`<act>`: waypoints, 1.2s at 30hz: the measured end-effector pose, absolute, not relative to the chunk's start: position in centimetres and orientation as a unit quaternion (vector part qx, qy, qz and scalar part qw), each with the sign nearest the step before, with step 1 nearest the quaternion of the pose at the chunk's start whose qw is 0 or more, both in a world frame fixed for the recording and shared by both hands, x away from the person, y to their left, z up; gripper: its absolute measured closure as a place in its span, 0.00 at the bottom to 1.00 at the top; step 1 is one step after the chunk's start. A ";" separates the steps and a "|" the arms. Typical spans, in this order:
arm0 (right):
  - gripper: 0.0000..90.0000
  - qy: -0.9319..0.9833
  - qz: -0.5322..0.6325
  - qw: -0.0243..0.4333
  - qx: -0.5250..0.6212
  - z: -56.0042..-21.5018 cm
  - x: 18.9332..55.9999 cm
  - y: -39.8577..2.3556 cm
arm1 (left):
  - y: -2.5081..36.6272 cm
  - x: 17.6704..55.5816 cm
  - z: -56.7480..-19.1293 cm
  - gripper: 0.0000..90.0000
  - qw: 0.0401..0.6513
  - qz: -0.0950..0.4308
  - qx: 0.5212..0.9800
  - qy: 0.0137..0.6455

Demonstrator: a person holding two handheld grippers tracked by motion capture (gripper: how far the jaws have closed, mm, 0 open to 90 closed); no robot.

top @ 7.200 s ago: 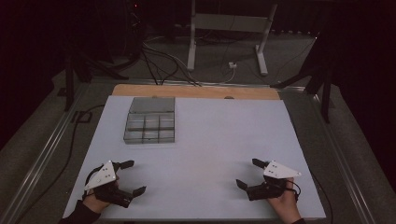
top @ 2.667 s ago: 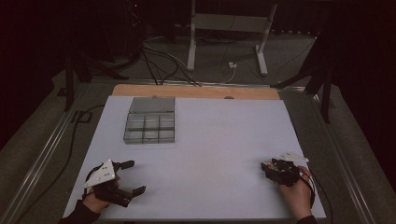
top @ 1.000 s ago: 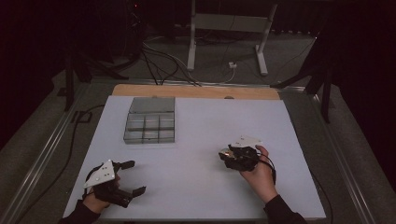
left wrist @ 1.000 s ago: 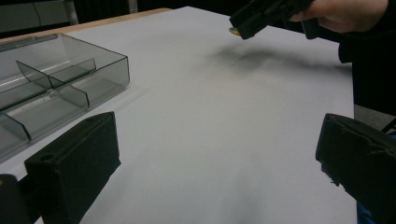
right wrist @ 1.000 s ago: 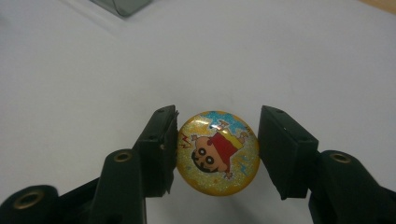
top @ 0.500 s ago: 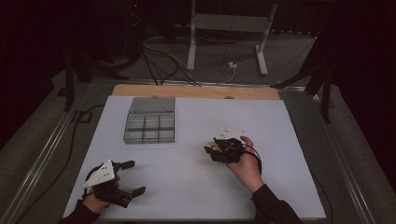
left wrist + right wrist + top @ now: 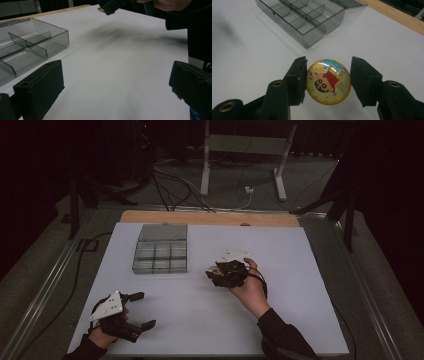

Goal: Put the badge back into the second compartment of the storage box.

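Note:
A round yellow badge point(image 7: 328, 82) with a cartoon figure is pinched edge to edge in my right gripper point(image 7: 328, 75), which is shut on it just above the white table. In the high view that gripper point(image 7: 216, 272) hangs over the table's middle, a little to the right of the smoky clear compartment box point(image 7: 160, 251). The box point(image 7: 312, 37) lies open ahead of the badge, its compartments bare. My left gripper point(image 7: 144, 310) rests at the front left, open, with nothing between its jaws. In the left gripper view the right gripper point(image 7: 112, 5) and the badge's rim point(image 7: 101, 10) appear at the top.
The white table top point(image 7: 280, 320) ends in a wooden strip point(image 7: 210, 218) at the far edge. The box's lid point(image 7: 162, 232) lies flat behind its compartments. Cables and a metal stand point(image 7: 240, 150) are on the floor beyond the table.
My right gripper has travelled from the front right corner leftward and forward to the table's middle, nearer the box, with the badge in it. The left gripper has stayed put.

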State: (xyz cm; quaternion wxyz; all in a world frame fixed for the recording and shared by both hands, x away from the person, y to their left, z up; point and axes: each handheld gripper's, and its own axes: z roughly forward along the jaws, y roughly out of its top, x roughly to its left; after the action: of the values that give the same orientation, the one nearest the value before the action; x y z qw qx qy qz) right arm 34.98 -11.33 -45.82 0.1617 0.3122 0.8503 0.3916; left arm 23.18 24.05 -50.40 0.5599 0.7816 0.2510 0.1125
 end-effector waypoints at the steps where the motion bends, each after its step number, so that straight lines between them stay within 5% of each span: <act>1: 0.53 0.850 0.393 0.160 0.312 -45.8 35.1 -11.2 | 24.1 23.2 -50.4 0.01 0.559 0.112 0.781 0.253; 36: 0.53 0.857 0.412 0.134 0.278 -45.0 39.6 -1.5 | 24.1 23.1 -50.5 0.01 0.557 0.113 0.783 0.252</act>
State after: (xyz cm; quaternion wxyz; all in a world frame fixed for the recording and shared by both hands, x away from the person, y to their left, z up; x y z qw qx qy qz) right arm 39.59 -1.52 -45.05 0.1335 0.2784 0.8573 0.4120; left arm 23.12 24.08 -50.46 0.5570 0.7831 0.2525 0.1127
